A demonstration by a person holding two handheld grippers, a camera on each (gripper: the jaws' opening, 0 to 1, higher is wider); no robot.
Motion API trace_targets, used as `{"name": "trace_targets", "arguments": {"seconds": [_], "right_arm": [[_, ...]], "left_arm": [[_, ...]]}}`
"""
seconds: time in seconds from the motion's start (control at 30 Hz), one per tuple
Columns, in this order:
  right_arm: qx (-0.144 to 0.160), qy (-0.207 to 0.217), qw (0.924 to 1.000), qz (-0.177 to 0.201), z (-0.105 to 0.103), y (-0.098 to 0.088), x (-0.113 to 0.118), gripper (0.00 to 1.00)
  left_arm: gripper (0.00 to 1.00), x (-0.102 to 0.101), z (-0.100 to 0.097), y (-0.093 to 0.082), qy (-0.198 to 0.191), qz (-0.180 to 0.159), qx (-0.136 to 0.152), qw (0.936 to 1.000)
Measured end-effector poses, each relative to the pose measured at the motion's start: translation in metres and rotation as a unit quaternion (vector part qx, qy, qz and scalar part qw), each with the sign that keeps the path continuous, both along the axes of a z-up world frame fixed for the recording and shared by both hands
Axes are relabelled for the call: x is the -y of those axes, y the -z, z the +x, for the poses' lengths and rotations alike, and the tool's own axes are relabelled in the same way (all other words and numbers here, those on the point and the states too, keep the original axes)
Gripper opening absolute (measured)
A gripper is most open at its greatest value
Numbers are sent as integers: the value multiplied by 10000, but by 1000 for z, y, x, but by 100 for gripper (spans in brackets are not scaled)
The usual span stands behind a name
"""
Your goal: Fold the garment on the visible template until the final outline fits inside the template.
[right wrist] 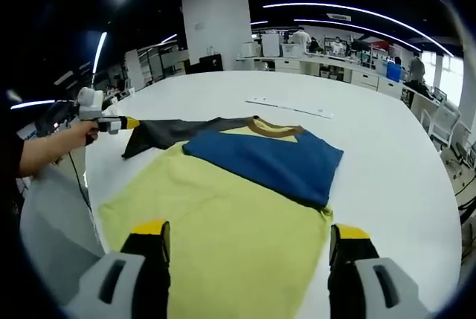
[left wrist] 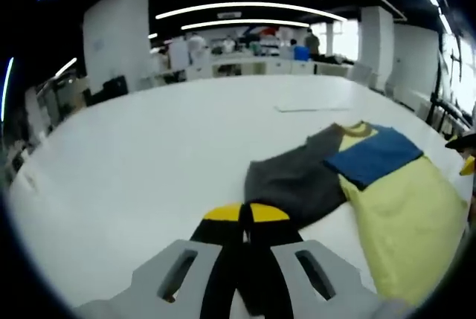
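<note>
The left gripper point(left wrist: 246, 213) has its jaws closed (holding nothing), right gripper point(right wrist: 249, 239) gaping over the garment point(right wrist: 223, 215).

- No text, label, brand, number or sign can be read in either view.
- The yellow, blue and dark grey colour-block T-shirt point(right wrist: 245, 207) has plain panels, no print or logo showing.
- The white tabletop point(left wrist: 149, 155) carries no readable markings.
- The left gripper point(left wrist: 246, 213) with its black jaws and yellow tips has no lettering that can be made out, same for the right gripper point(right wrist: 249, 241).
- Anything on the far white desks and shelves point(right wrist: 312, 55) at the back of the room is too small and blurry to read.
</note>
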State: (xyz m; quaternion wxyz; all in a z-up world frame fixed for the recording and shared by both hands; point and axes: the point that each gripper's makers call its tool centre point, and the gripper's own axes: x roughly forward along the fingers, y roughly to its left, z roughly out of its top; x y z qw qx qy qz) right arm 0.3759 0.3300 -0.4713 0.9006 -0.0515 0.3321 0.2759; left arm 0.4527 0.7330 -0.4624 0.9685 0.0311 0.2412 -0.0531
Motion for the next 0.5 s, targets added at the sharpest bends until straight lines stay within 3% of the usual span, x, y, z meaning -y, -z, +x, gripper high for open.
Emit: {"name": "trace_targets", "arguments": {"seconds": [0.5], "right_arm": [[39, 27, 10000, 5, -5, -4, 5, 91]], "left_arm": [[0, 43, 18, -46, 248, -199, 538, 9980]]}}
